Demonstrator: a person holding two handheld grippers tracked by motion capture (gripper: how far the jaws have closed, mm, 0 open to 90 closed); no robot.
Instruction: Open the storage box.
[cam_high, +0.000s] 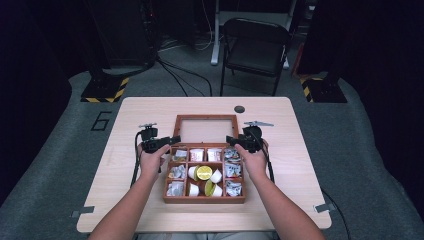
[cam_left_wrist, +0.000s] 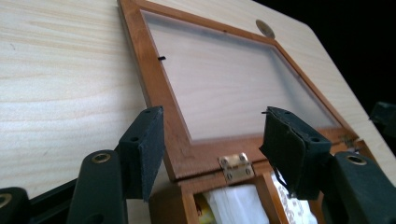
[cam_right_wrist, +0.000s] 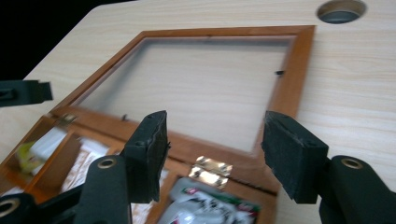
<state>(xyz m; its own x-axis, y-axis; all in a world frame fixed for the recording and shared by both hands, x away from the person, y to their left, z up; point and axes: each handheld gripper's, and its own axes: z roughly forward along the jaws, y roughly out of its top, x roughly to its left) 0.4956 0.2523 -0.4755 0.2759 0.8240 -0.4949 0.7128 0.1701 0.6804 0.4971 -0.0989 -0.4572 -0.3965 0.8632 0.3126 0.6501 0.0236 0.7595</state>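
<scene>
Lying flat on the table (cam_high: 150, 107), hinged back from the wooden box (cam_high: 204, 199), the glass-paned lid (cam_high: 206, 118) is seen spread toward the table's far edge, with the box centred and reaching toward the near edge. The left gripper (cam_high: 172, 140) is held at the box's far-left corner, jaws parted with nothing between them, a brass hinge (cam_left_wrist: 236, 166) seen just past them. The right gripper (cam_high: 231, 141) is held at the far-right corner, jaws likewise apart and empty, above the second hinge (cam_right_wrist: 210, 171). Neither lid nor box is pressed by any pad. Sachets (cam_high: 232, 171), small white cups (cam_high: 216, 176) and 2 lime pieces (cam_high: 203, 173) are seen in the compartments.
</scene>
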